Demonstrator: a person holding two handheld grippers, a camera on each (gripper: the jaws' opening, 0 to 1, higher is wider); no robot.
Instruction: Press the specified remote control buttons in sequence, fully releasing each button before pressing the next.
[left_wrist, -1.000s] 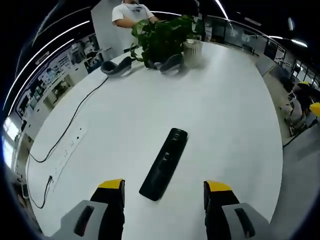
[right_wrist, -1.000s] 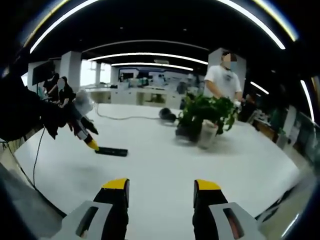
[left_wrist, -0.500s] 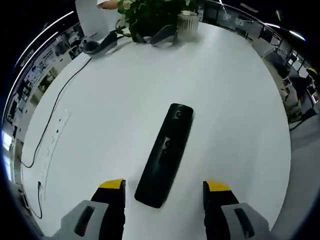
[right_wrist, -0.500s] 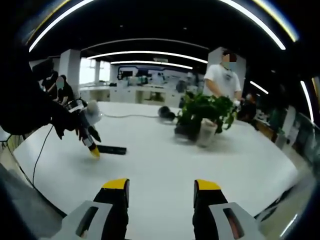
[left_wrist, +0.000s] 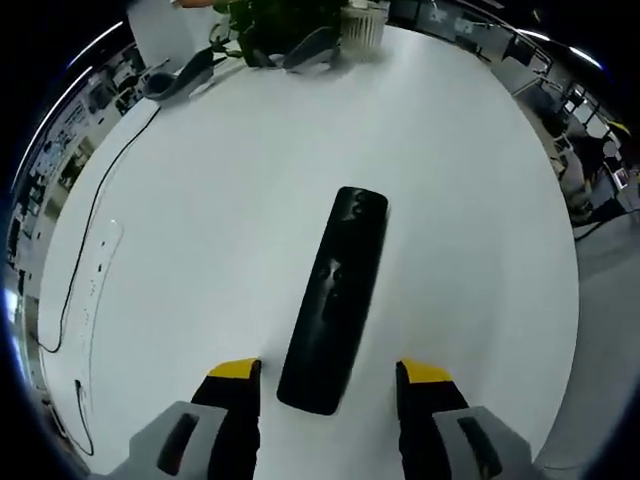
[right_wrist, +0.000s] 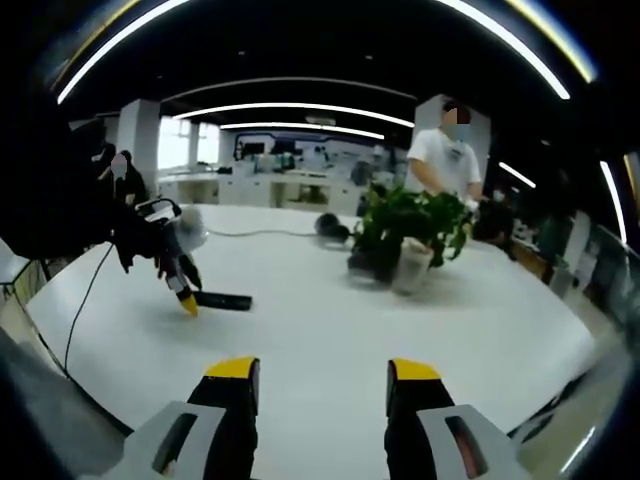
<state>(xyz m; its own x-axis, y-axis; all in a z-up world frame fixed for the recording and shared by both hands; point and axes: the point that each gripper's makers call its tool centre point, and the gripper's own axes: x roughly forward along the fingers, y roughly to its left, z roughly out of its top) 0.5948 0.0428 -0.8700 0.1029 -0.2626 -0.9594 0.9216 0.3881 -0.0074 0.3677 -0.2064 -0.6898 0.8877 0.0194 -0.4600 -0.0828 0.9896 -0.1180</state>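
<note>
Left gripper view, remote control (left_wrist: 338, 297) near end between spread jaws, white table (left_wrist: 470, 200).

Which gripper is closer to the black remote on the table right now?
Left. The left gripper hangs over the near end of the remote, jaws open. The right gripper hovers well back across the table.

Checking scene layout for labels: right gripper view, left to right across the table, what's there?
Left hand-held gripper → black remote control → dark object on the table → potted plant, with a person in white standing behind it.
</note>
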